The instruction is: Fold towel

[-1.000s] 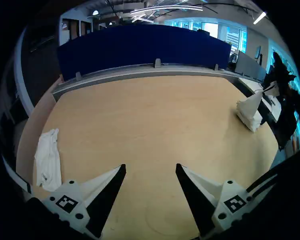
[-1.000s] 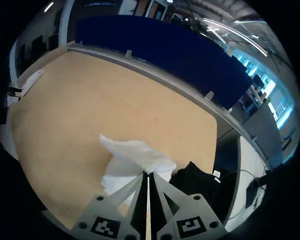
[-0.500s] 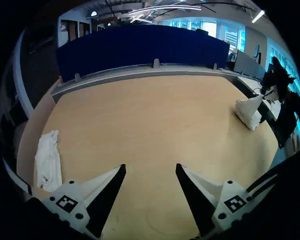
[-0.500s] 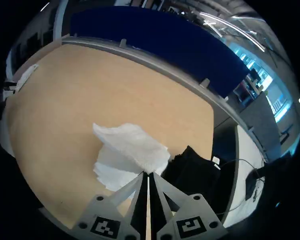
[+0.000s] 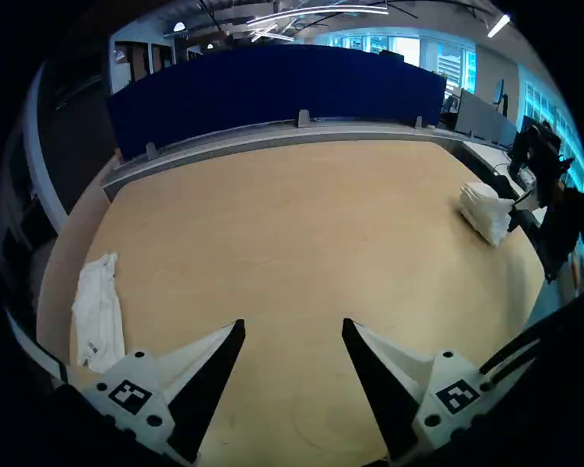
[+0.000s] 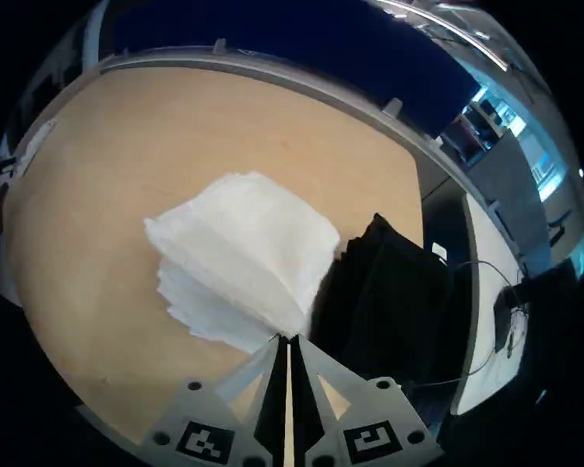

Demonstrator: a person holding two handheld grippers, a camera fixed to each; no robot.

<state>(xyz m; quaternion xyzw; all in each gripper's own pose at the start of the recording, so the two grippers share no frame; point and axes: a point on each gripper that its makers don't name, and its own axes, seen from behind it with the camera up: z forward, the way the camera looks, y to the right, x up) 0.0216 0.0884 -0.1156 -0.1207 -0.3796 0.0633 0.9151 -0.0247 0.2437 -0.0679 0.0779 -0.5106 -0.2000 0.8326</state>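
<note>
The towel's near corner vanishes between the right gripper's tips.

Your white towel stack lies on the wooden table near its right edge, with the layers fanned at the near-left side. The top towel is folded square and lies flat. Its near corner is pinched in your right gripper. In the left gripper view the stack sits far right.
</note>
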